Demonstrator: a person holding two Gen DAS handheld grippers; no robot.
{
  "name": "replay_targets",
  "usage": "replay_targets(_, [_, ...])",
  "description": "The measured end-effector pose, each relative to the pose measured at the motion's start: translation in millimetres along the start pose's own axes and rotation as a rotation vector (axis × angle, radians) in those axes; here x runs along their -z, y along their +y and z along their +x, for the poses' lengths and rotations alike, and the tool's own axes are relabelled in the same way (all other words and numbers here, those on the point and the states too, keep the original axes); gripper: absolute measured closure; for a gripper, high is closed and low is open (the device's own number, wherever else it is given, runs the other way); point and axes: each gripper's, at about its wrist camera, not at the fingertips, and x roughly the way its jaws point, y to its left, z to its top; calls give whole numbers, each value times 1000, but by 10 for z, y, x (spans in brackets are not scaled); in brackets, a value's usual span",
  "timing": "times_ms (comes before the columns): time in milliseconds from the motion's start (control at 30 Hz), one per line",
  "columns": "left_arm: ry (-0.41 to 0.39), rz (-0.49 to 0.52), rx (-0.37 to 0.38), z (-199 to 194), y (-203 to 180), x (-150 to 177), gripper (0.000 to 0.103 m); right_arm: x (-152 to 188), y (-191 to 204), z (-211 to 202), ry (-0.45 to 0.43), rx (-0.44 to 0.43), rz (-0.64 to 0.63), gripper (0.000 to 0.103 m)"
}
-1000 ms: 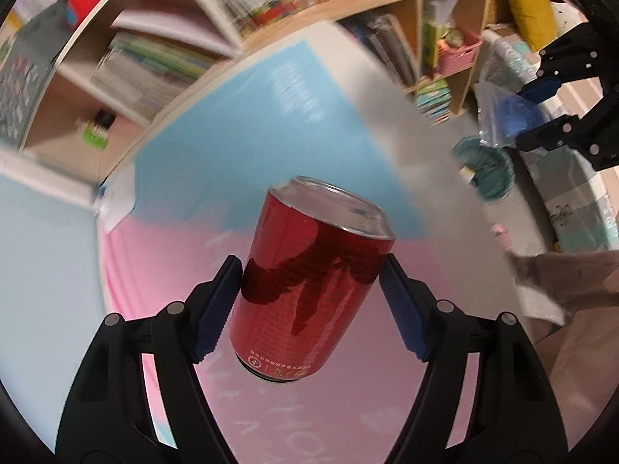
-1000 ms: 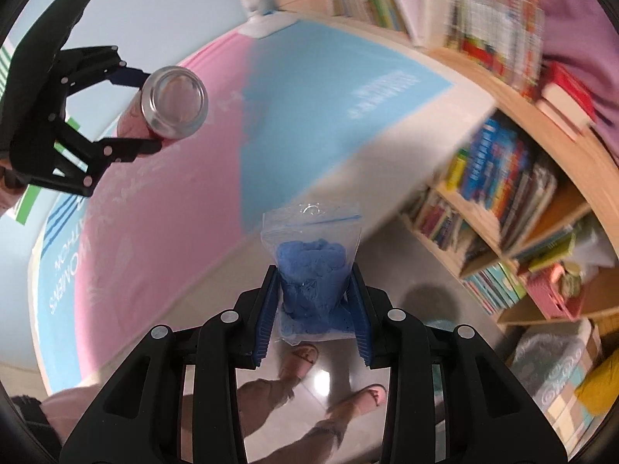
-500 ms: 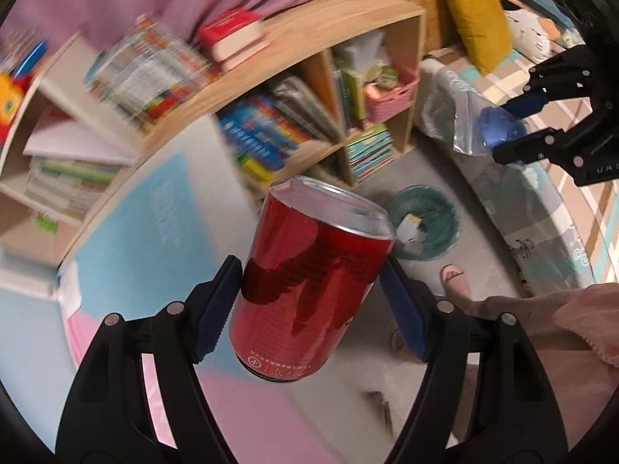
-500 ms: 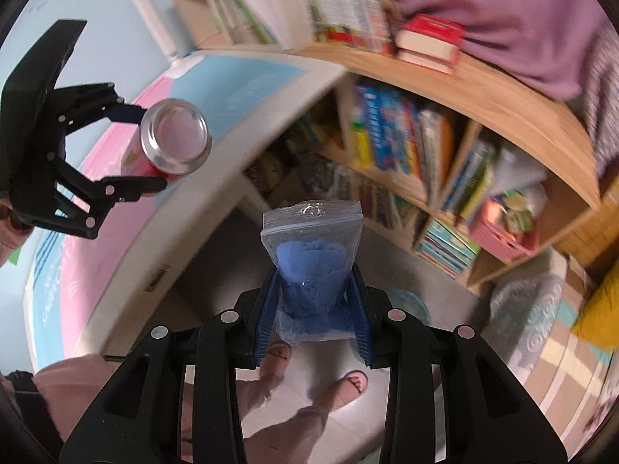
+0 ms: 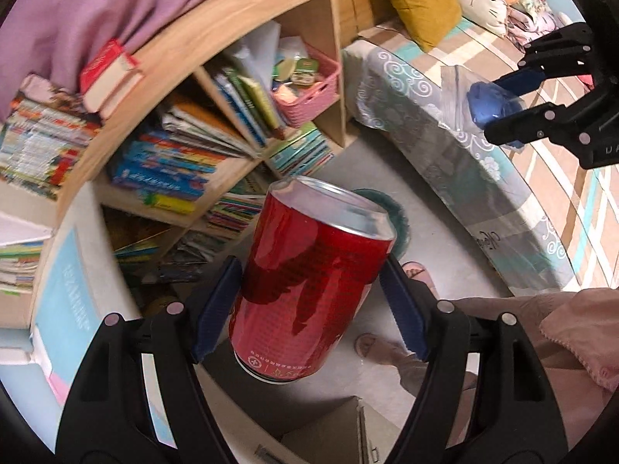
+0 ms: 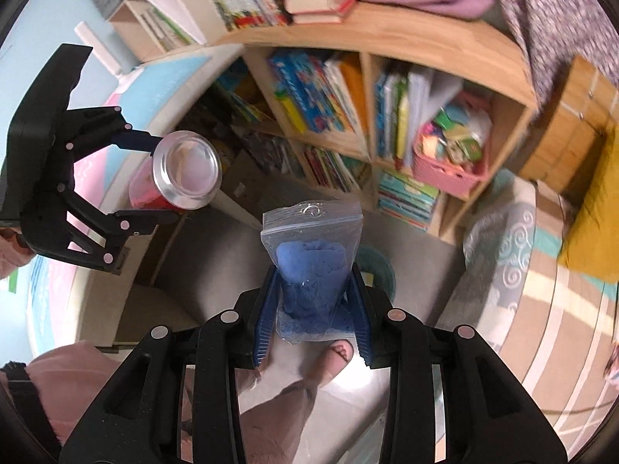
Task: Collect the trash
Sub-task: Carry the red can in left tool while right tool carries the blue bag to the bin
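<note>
**Both loads carried off the worktop, toward the bin**

Left hand-held gripper point(image 5: 309, 297) pinches red can point(image 5: 309, 294); right hand-held gripper point(image 6: 312, 309) pinches blue-filled zip bag point(image 6: 312, 266). My view has swung from worktop point(image 5: 69, 294) to floor. Teal bin point(image 6: 377, 270) sits beyond the can, bookshelf point(image 5: 232, 31) behind, bed point(image 5: 503, 178) beside. Drop-off likely next.

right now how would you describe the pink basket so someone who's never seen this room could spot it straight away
Find the curved wooden bookshelf against the wall, packed with books. In its end column nearest the bed, look at the upper cubby: the pink basket sits there, above a flat stack of books. It is the only pink latticed container on the shelf, filled with small colourful packets rather than books.
</note>
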Motion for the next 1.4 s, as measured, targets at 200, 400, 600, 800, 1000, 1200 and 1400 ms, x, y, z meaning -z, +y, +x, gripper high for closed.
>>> replay_targets(200, [22,1,30,215,-172,-176,32,114,-260,83,34,-5,28,67])
replay_targets(400, [42,-6,38,409,-232,-231,32,110,-385,207,68,-14,24,67])
replay_targets(600, [72,-25,51,577,-228,-236,32,60,-442,314,91,-25,11,67])
replay_targets(800, [92,-38,67,711,-220,-234,32,2,-464,411,110,-33,-2,67])
replay_targets(1000, [108,-40,87,836,-233,-241,32,-54,-499,529,129,-39,-3,67])
replay_targets(1200, [117,-54,109,934,-240,-261,32,-79,-533,661,155,-48,3,67])
replay_targets(1400, [128,-60,126,1022,-275,-270,32,-67,-555,748,170,-56,13,67])
